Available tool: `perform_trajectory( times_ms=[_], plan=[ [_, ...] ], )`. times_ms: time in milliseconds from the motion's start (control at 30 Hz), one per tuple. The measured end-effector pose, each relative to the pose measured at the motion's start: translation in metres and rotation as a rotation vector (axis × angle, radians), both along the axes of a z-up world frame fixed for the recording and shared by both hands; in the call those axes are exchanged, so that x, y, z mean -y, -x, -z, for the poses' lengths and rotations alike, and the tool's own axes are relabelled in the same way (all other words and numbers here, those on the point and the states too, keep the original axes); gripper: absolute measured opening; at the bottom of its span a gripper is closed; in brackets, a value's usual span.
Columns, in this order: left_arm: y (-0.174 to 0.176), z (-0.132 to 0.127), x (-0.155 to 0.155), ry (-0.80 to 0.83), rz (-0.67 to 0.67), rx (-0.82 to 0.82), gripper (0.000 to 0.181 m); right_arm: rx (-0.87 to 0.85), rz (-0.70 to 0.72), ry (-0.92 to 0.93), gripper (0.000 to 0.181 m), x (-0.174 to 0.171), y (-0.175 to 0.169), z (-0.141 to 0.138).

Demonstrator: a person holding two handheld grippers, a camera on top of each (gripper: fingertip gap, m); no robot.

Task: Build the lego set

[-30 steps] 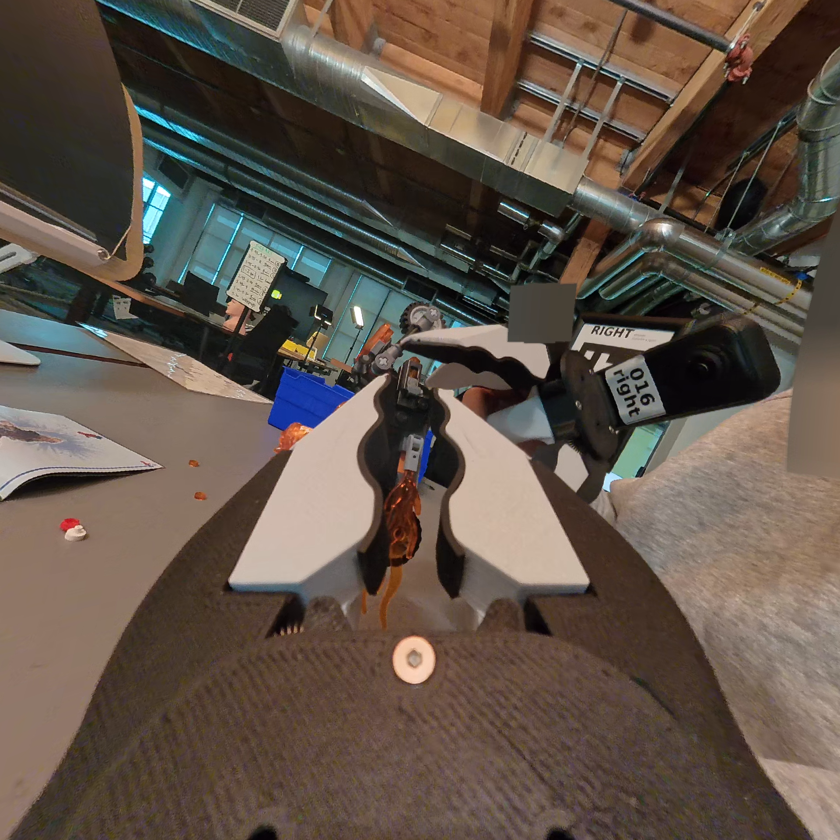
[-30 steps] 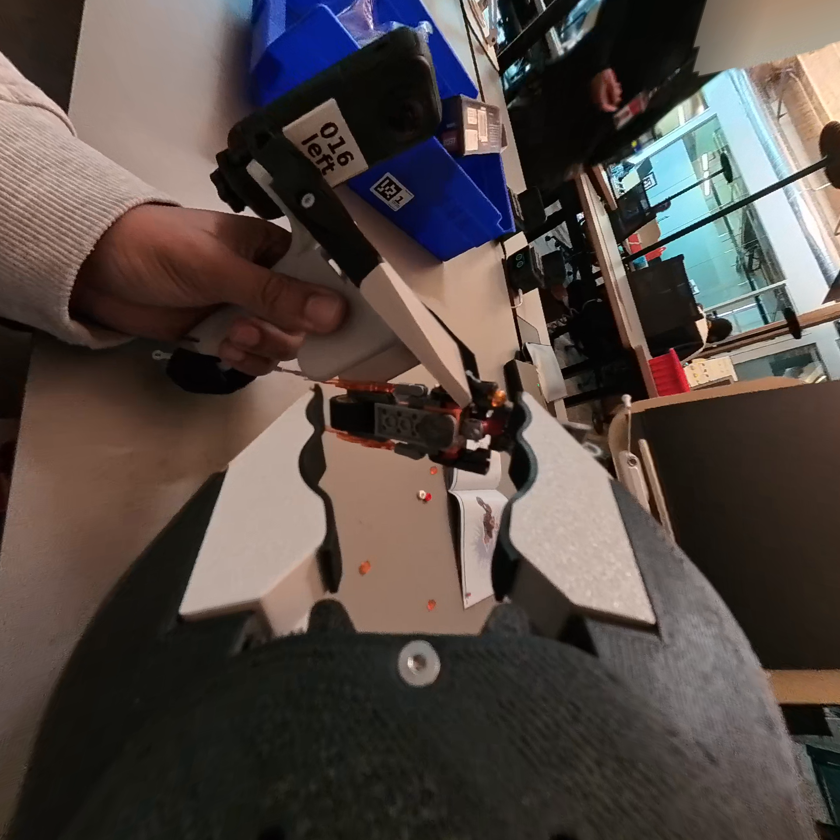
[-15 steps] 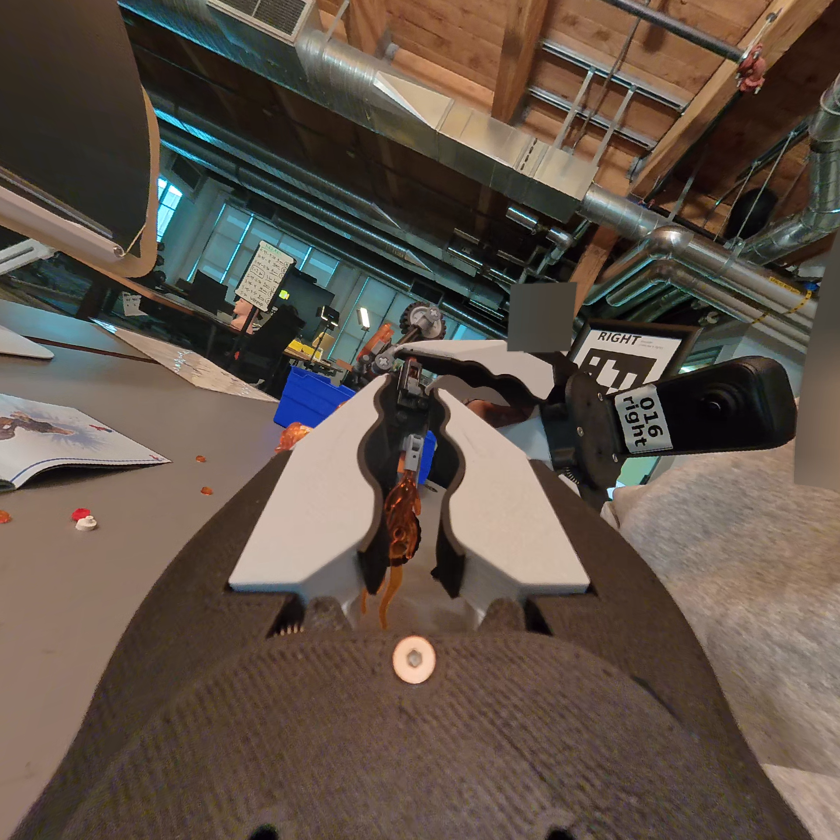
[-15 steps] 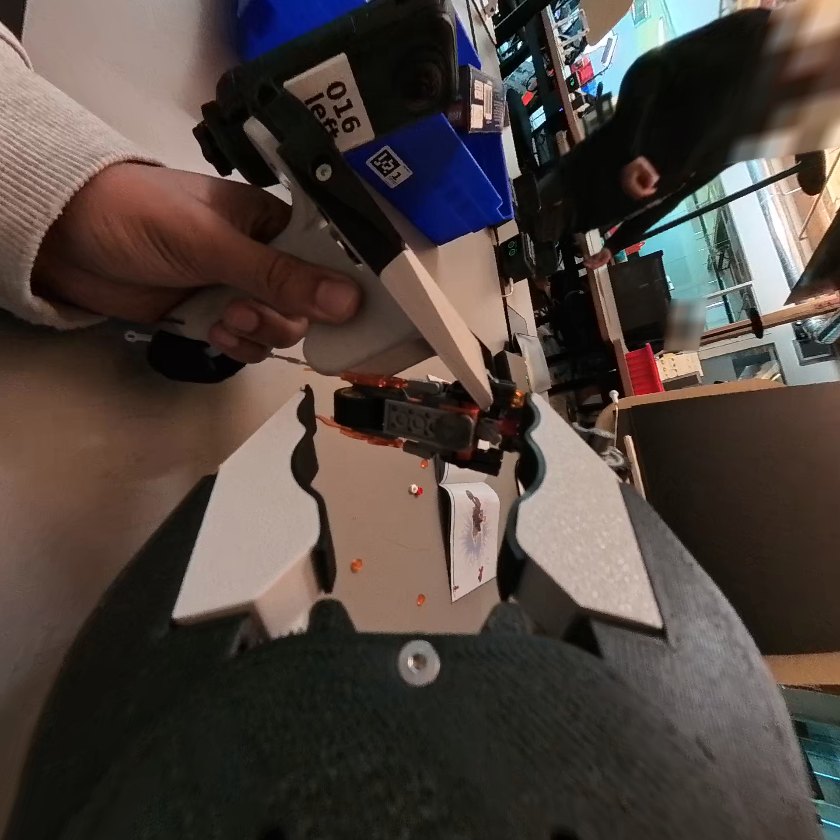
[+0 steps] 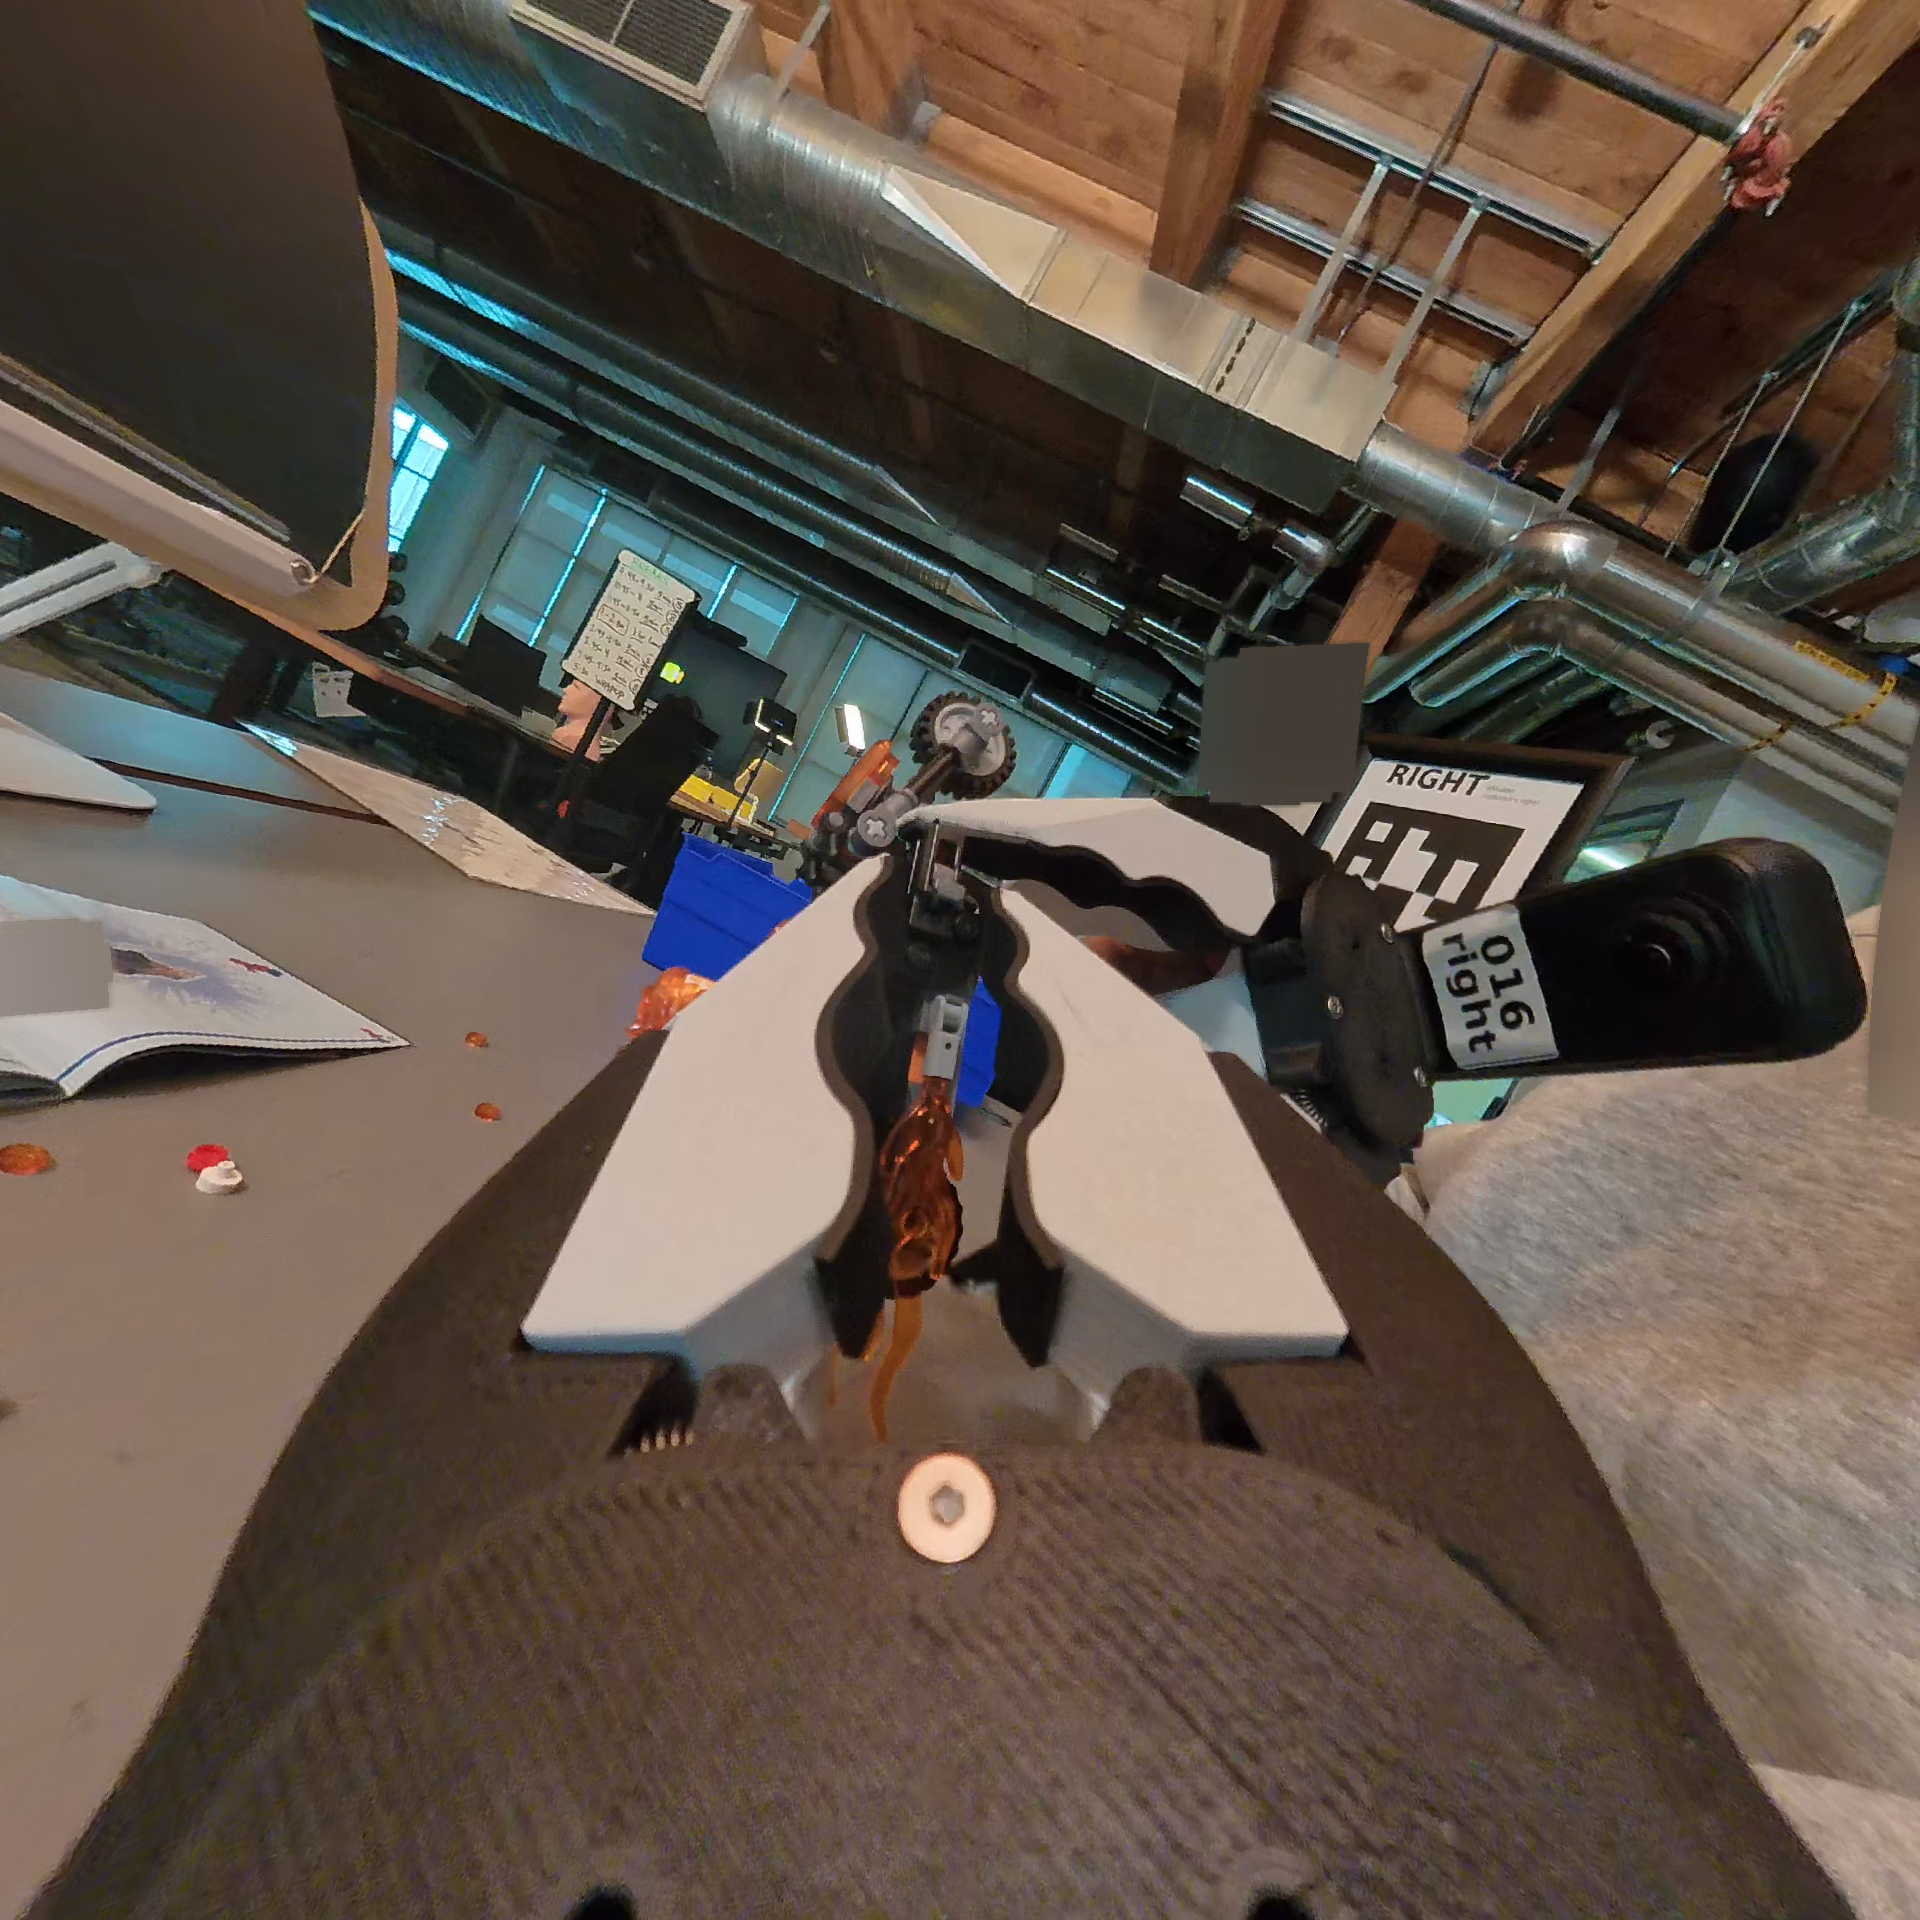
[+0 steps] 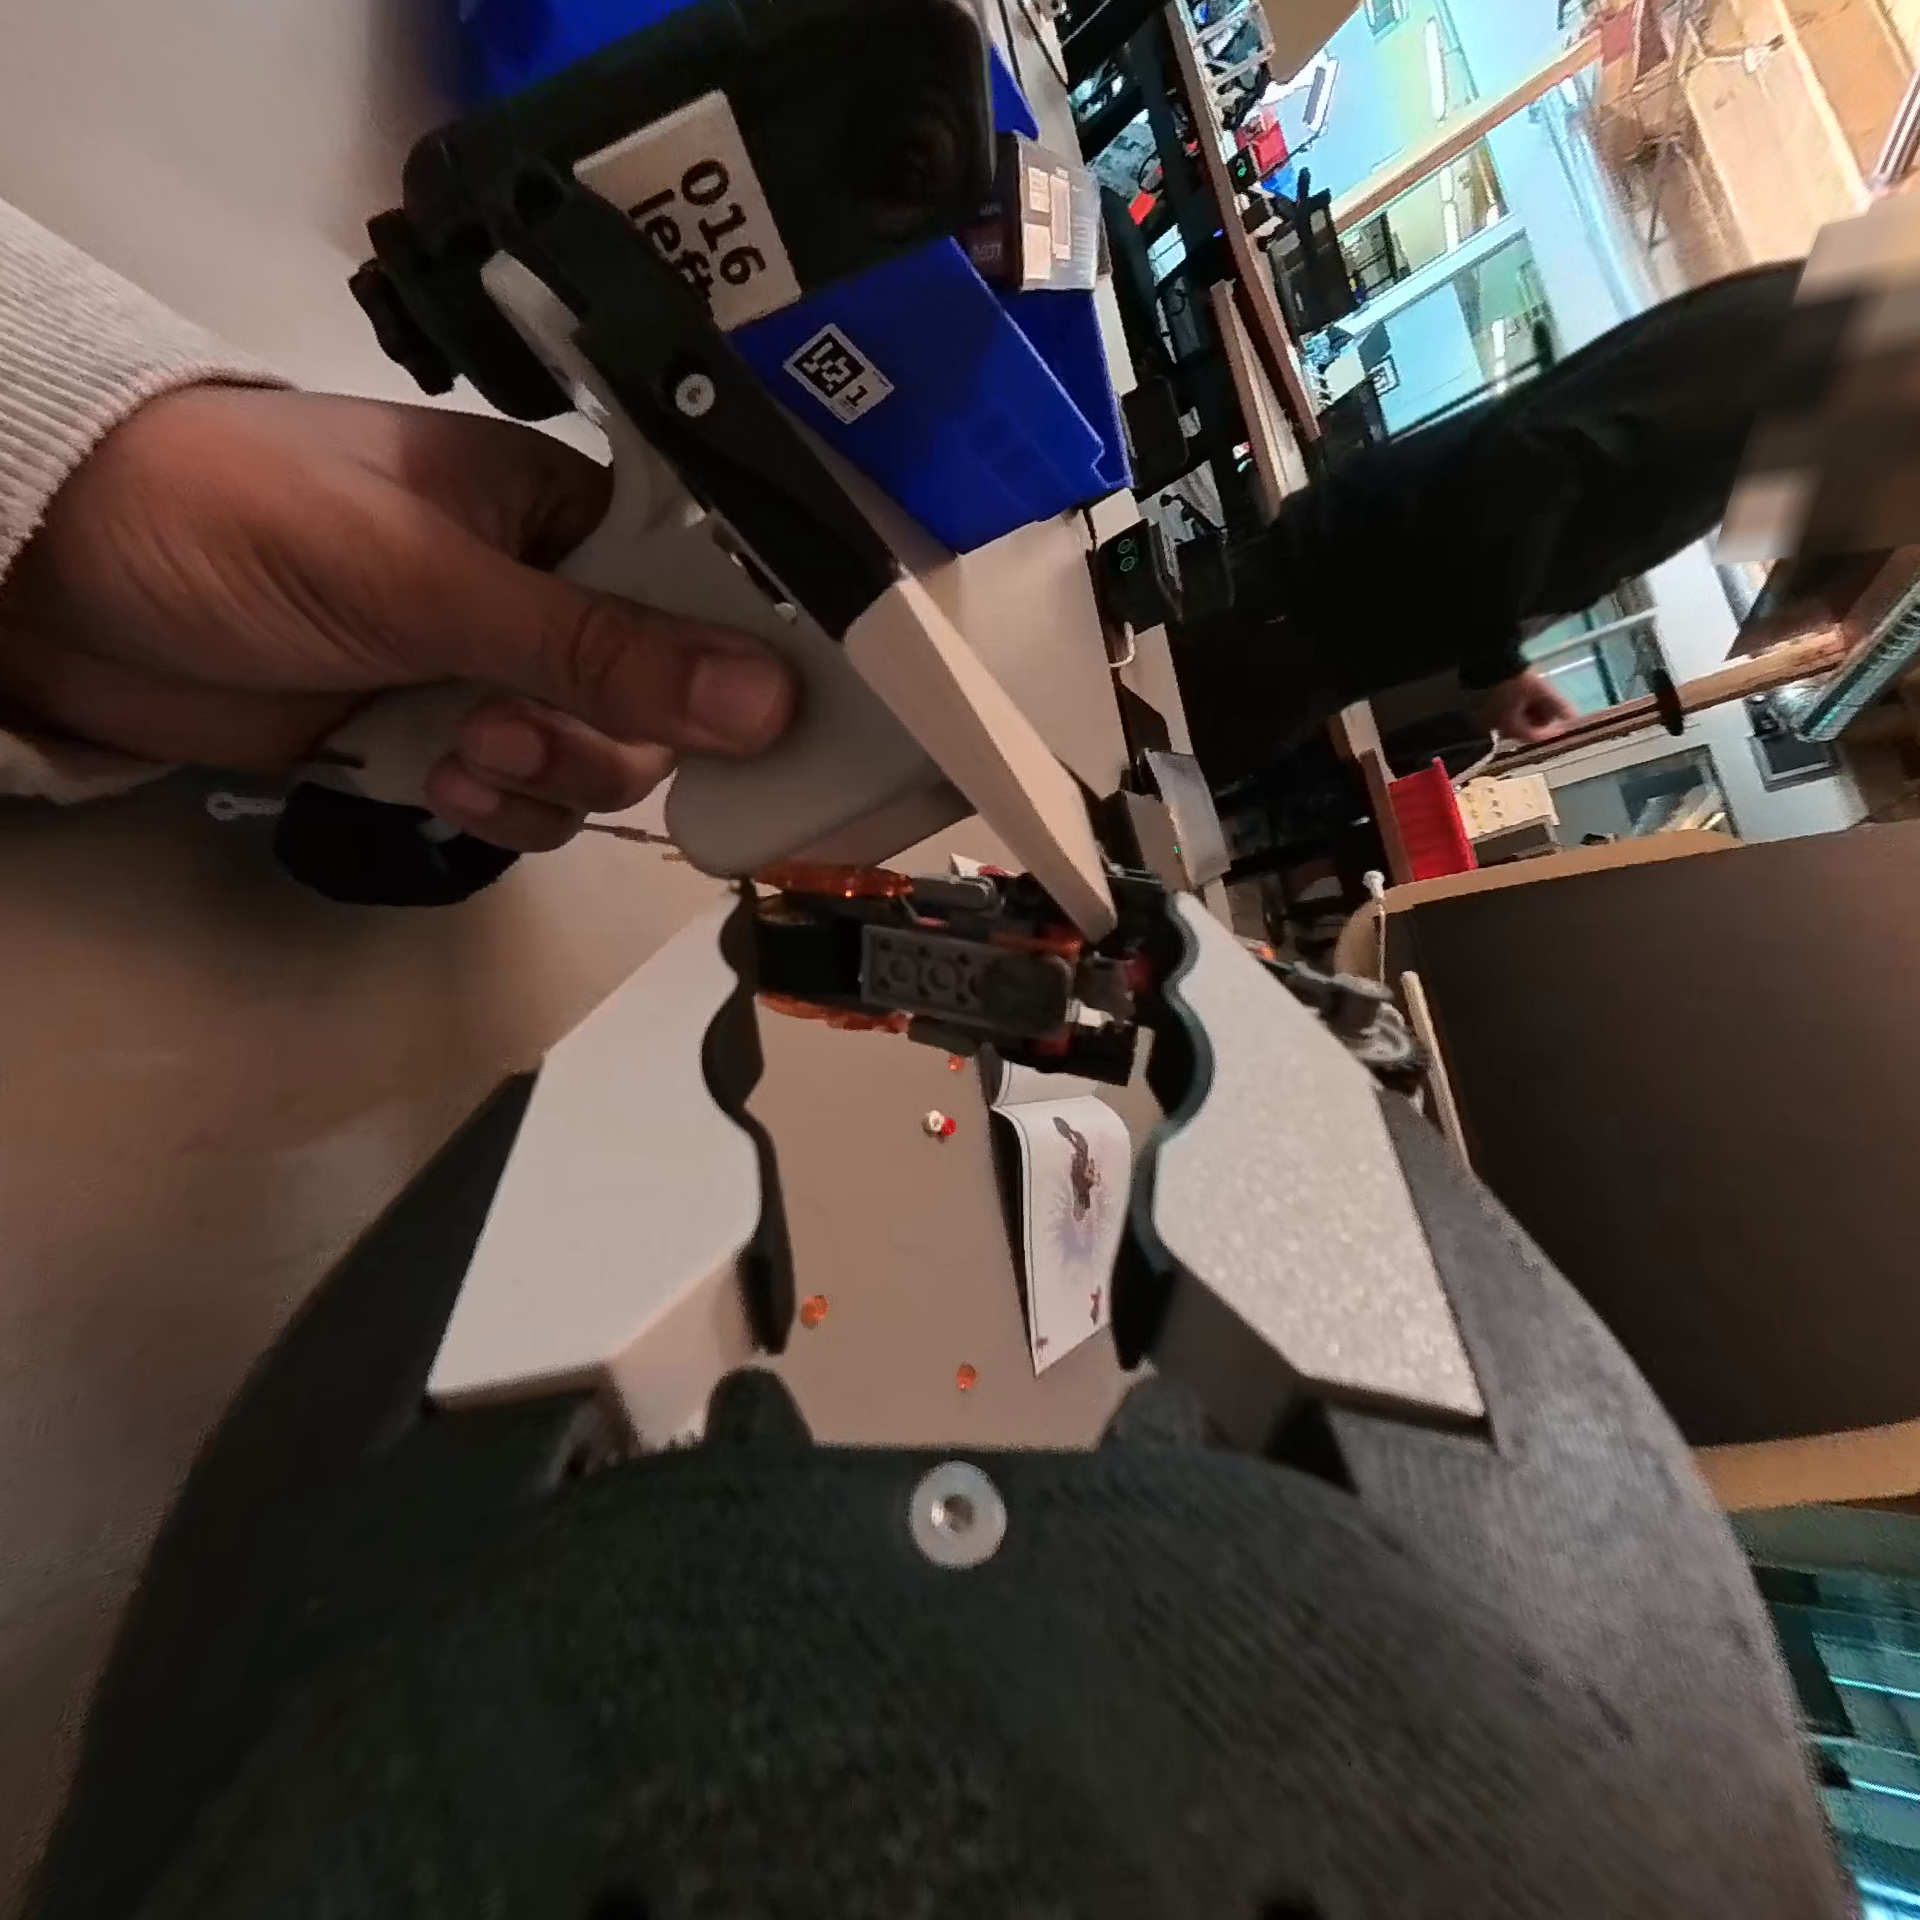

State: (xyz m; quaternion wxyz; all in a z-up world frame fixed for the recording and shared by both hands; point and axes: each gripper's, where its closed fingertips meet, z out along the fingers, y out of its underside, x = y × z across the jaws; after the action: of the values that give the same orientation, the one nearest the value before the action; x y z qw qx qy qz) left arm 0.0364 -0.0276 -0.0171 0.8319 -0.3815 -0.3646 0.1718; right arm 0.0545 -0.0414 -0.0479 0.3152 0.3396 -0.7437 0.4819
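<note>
the grey counter has bare room on the near left, with only small loose pieces scattered there: a red and a white round stud and a few tiny orange bits. an open paper instruction booklet lies farther left, near the counter's edge. a blue plastic bin stands at the far side of the counter; what it contains cannot be told.

the left tool is closed on the small dark grey and black lego vehicle, which is held up off the counter between both tools. the vehicle carries translucent orange flame pieces, and a grey wheel on an axle sticks out past the fingertips. the right tool is spread wide, its right finger touching the vehicle's end and its left finger at the other end, gripping nothing firmly. a hand in a ribbed beige sleeve holds the left tool's handle.
</note>
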Motion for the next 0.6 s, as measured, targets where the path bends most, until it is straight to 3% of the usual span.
perform_trajectory(
  times_ms=[367,600],
  plan=[
    [-0.001,-0.001,0.000,-0.002,0.002,-0.013,0.012,0.037,-0.005,0.021,0.074,0.000,0.000,-0.007],
    [-0.001,-0.002,0.001,0.012,-0.011,-0.017,0.012,0.174,-0.027,0.080,0.076,-0.012,0.000,-0.023]
  ],
)
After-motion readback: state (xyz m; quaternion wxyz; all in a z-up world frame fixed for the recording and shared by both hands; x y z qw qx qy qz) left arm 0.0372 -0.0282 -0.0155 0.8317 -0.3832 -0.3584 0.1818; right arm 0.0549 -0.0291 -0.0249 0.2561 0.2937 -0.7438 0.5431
